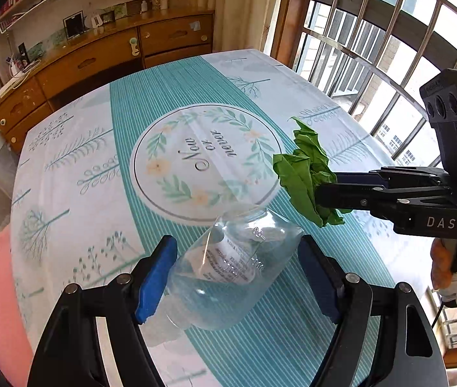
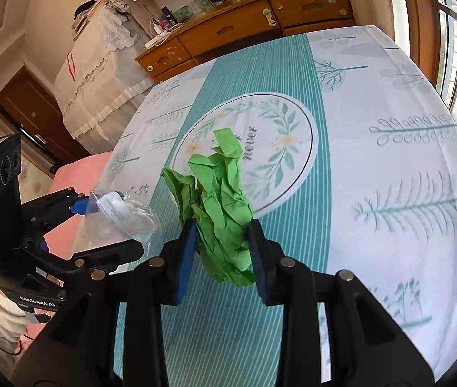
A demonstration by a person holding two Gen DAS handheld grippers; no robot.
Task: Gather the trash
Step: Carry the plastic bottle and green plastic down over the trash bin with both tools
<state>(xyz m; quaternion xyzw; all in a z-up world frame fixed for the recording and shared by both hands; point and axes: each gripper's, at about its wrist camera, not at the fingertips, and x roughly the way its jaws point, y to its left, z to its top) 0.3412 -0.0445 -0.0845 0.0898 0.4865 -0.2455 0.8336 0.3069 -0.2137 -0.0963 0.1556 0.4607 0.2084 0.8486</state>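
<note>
1. Left tongs (image 1: 238, 277): blue pads set wide, clamped on a clear plastic bottle (image 1: 228, 271). Both pads press on the bottle's sides. Bottle lies tilted between the fingers, its far end pointing away from the tongs, white printed label visible through the wall.
2. In the right wrist view the left tongs (image 2: 99, 222) come in from the lower left, and the clear plastic bottle (image 2: 122, 219) sticks out past their tips, held off the surface (image 2: 389, 161).
3. Right tongs (image 2: 222, 258): pads set narrow, clamped on a crumpled green paper (image 2: 218, 206). The wad fills the gap between the pads and bulges out beyond the tips; a loose corner stands up at its far end.
4. In the left wrist view the right tongs (image 1: 322, 193) reach in from the right, to the right of the left tongs and ahead of them. The crumpled green paper (image 1: 305, 174) hangs from their tips, clear of the cloth.
5. Bottle and paper are near each other, not touching.
6. Surface below both tongs: covered by a teal-striped tablecloth (image 1: 170, 96) with a round floral print ahead of the tips.
7. Beyond the surface: a wooden dresser (image 1: 99, 58); barred window (image 1: 389, 38) to the right of the left tongs.
</note>
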